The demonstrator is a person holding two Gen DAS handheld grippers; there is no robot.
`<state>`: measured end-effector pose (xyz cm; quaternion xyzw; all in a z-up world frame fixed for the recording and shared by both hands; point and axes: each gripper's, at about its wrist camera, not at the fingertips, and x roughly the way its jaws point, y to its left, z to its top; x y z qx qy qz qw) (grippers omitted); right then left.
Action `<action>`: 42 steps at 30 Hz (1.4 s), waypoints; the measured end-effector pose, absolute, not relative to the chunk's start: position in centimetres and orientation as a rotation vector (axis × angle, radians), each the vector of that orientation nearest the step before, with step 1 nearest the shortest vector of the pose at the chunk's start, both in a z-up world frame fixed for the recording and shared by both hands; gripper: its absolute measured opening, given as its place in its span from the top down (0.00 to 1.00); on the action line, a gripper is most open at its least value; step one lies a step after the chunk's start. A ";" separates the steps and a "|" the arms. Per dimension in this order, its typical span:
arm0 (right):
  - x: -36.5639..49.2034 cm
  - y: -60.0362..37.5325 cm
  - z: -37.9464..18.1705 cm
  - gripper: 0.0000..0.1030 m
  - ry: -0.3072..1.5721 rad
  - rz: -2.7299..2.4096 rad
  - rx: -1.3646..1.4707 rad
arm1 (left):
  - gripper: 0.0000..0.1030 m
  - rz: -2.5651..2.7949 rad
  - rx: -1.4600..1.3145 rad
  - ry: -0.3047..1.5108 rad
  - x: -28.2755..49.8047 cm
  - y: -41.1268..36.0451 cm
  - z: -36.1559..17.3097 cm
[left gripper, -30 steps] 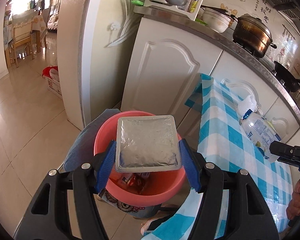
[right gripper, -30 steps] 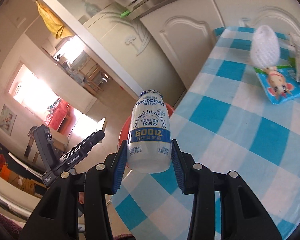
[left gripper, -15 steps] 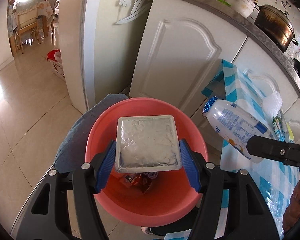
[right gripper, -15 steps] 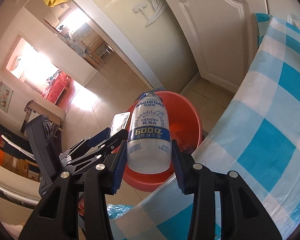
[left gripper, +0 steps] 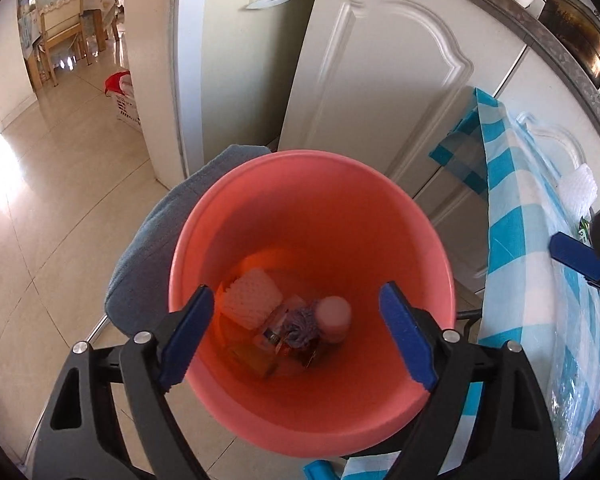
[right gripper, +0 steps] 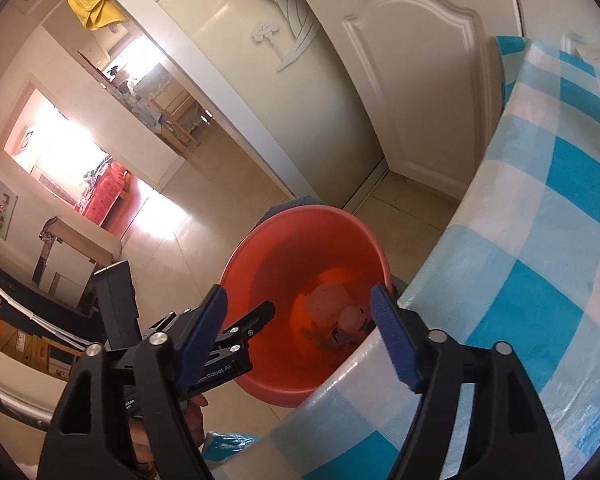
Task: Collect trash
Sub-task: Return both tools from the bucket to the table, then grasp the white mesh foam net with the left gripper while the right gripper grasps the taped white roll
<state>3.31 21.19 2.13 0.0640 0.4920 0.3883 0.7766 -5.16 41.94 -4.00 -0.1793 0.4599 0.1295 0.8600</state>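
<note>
Trash (left gripper: 288, 328) lies at the bottom of the pink bucket (left gripper: 312, 184) beneath the left gripper (left gripper: 296, 338) and right gripper (right gripper: 300, 340), both jaws opening with nothing between them, so the drop looks done and fetching more from the checked table (right gripper: 560, 240) likely follows.

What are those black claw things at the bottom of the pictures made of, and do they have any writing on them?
Each is a hand-held left gripper or right gripper: two black plastic arms with cut-out slots and silver rivets, tipped with blue ribbed pads. Seen from the right camera, the left one's black body carries small white lettering, too small to read fully. No cables or sleeves show.
</note>
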 end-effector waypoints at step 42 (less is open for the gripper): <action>-11.1 -10.4 11.0 0.11 0.653 0.274 0.190 | 0.12 -0.088 0.010 0.798 -7.6 23.6 7.9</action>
